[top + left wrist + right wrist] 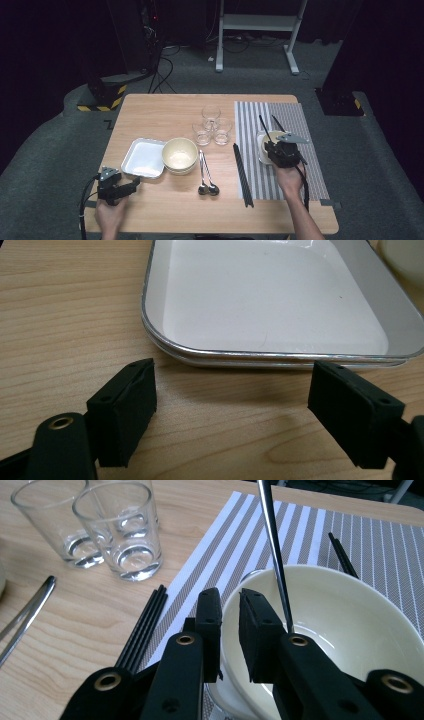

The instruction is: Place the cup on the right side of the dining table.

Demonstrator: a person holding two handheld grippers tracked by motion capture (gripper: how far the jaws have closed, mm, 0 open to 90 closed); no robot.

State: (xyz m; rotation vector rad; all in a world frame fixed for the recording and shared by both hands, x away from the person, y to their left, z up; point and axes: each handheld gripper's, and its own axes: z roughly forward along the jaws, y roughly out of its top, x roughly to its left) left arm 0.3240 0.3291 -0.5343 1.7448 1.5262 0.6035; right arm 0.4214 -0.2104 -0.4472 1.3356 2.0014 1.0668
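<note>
Right gripper (229, 612): jaws pinched on the near rim of a cream bowl (340, 625), one pad outside the wall and one inside, over the striped placemat (235, 545).
Left gripper (230, 405): jaws spread wide above bare wood, nothing between them, just short of the white tray (270, 300).
Bowl's place: on the placemat at the table's right side, with a black chopstick (274, 545) rising past its rim; a second cream bowl (179, 155) sits mid-table, touching the tray.
Surface: light wooden table (165, 107) carrying three clear glasses (212, 125) clustered near the middle, two metal spoons (206, 175) side by side, and black chopsticks (243, 175) along the placemat's left edge.
Room: grey carpet (45, 150), dark surroundings, a white frame stand (257, 25) behind the table, cables and yellow-black hazard tape (102, 100) at back left.
</note>
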